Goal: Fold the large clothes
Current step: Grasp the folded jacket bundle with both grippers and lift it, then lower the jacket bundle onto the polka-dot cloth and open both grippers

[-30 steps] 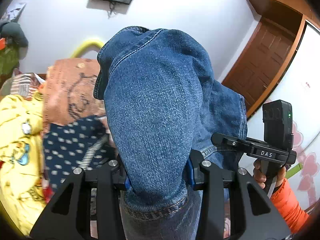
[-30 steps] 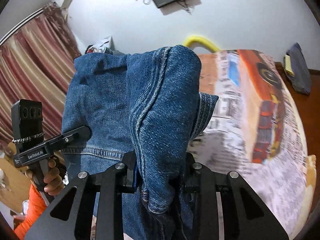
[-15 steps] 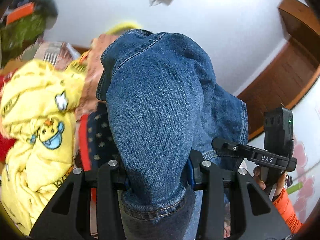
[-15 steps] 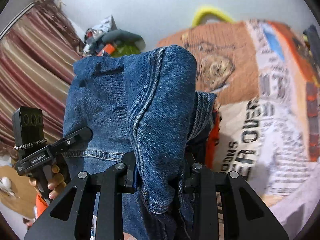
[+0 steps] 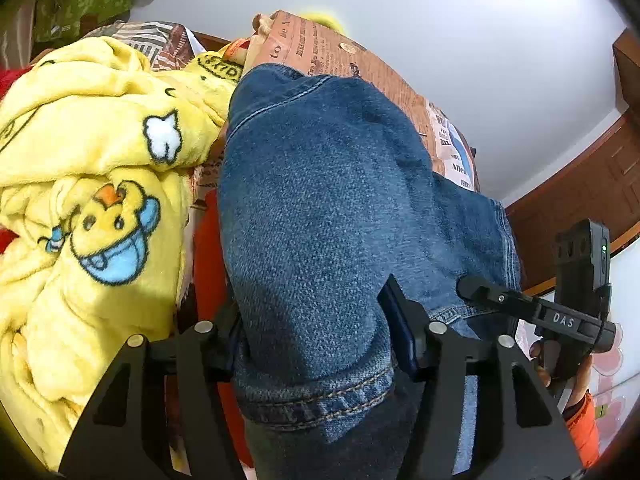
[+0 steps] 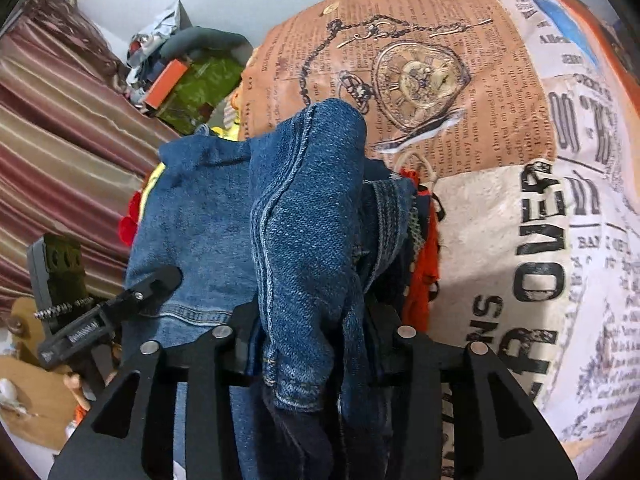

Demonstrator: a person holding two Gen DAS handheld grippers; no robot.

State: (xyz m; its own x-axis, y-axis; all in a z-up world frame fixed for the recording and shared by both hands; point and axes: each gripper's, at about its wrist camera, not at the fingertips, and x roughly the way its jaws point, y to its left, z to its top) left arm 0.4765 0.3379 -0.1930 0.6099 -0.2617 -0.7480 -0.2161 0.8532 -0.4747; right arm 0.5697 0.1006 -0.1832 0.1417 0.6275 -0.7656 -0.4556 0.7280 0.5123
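Note:
A pair of blue jeans (image 5: 320, 200) is bunched up and fills the middle of the left wrist view. A thick fold of them sits between the fingers of my left gripper (image 5: 312, 320). Its jaws are opening, and the denim still fills the gap between the pads. In the right wrist view another fold of the jeans (image 6: 308, 200), with a seam down it, stands between the fingers of my right gripper (image 6: 310, 328). Those jaws are opening too, with cloth still against the pads. The jeans hang close over the bed.
A yellow fleece blanket with a duck print (image 5: 100, 200) is heaped on the left, beside a red garment (image 5: 208, 260). A newspaper-print bed cover (image 6: 500, 240) spreads to the right. A striped curtain (image 6: 60, 120) and a wooden door (image 5: 580, 200) border the room.
Both grippers have sunk toward the bed with the jeans, and the bed cover and yellow blanket now loom larger. The jaws of both stand wider around the denim.

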